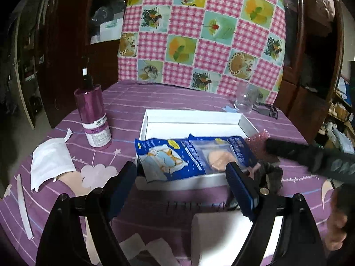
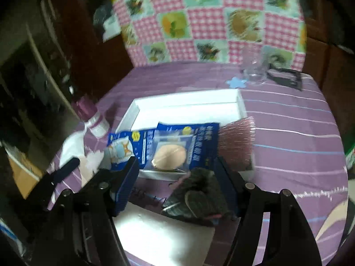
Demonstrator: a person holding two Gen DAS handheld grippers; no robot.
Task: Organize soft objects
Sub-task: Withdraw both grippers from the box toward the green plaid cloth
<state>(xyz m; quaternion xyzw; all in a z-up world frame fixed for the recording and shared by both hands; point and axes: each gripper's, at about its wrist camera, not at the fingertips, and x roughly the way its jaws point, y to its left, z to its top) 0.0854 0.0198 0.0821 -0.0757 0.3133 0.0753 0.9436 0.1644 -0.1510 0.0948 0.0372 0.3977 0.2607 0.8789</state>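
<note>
A white tray sits mid-table. In it lie a blue packet with a peach sponge and a pink bubble-wrap piece. A dark fuzzy scrunchie lies in front of the tray, between my right gripper's open fingers. My right gripper is open above it. My left gripper is open and empty at the tray's near edge. A white foam block lies nearest.
A purple spray bottle stands left of the tray. A white pouch and paper strips lie at the left. A clear glass and a black object stand behind the tray. A checked cloth hangs behind.
</note>
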